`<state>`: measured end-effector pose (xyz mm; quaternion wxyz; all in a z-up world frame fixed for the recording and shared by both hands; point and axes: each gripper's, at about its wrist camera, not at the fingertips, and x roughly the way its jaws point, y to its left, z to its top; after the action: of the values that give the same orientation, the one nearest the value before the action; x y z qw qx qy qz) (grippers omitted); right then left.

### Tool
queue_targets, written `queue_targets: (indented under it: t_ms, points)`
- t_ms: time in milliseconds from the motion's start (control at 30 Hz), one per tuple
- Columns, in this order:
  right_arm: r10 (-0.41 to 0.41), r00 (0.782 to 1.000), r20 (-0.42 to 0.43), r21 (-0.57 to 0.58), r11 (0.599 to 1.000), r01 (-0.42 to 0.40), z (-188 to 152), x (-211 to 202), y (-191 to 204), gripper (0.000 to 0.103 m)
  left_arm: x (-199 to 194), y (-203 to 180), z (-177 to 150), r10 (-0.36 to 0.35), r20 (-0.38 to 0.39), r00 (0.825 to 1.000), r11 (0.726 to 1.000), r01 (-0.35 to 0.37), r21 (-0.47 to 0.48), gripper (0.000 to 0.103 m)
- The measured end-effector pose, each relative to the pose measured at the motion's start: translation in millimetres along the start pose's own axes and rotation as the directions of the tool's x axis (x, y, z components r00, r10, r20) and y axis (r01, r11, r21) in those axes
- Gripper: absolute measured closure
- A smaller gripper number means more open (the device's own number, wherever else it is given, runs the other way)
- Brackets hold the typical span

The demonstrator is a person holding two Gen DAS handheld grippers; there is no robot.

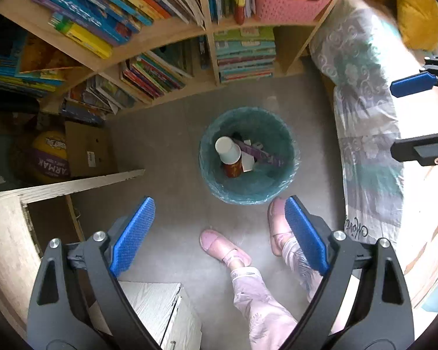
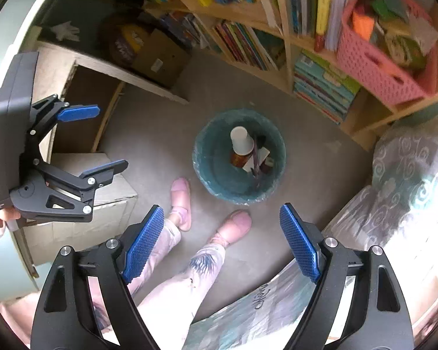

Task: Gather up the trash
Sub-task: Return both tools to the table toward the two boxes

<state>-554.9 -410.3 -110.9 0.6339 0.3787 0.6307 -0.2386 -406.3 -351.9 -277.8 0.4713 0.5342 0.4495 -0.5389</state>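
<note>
A round bin with a teal liner [image 1: 210,172] [image 2: 207,169] stands on the grey floor below both grippers. Inside it lie a white paper cup [image 1: 227,149] [image 2: 241,140], a brown can [image 1: 233,168], a purple wrapper [image 1: 260,153] and white card pieces. My left gripper [image 1: 219,227] is open and empty above the bin's near side; it also shows in the right wrist view [image 2: 97,138]. My right gripper [image 2: 222,233] is open and empty above the floor in front of the bin; its fingers show at the right edge of the left wrist view [image 1: 411,84].
A wooden bookshelf [image 1: 172,33] full of books and a pink basket [image 1: 289,3] stands behind the bin. A patterned bedcover [image 1: 365,134] hangs at the right. A cardboard box [image 1: 87,148], a ball [image 1: 48,157] and a pale desk [image 1: 73,183] sit at the left. The person's feet in pink shoes [image 1: 222,246] stand near the bin.
</note>
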Motion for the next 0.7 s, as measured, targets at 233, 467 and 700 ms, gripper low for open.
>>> queue_targets:
  t_ms: [233,467,700]
  points:
    - [0.014,0.998,0.054,-0.102,0.995,-0.009,18.9,-48.0,37.2,0.021,-65.2,22.0,-17.0,-0.013,0.098,0.995,0.995,0.023,-0.095,0.009]
    - [0.036,0.995,0.093,-0.267,0.964,-0.010,55.0,-85.4,110.1,0.021,-133.4,73.2,-56.9,0.093,0.160,0.983,0.976,-0.058,-0.212,0.007]
    - [0.068,0.990,0.125,-0.441,0.898,-0.006,92.3,-111.6,195.2,0.021,-199.5,161.8,-112.7,0.188,0.197,0.962,0.912,-0.097,-0.400,0.007]
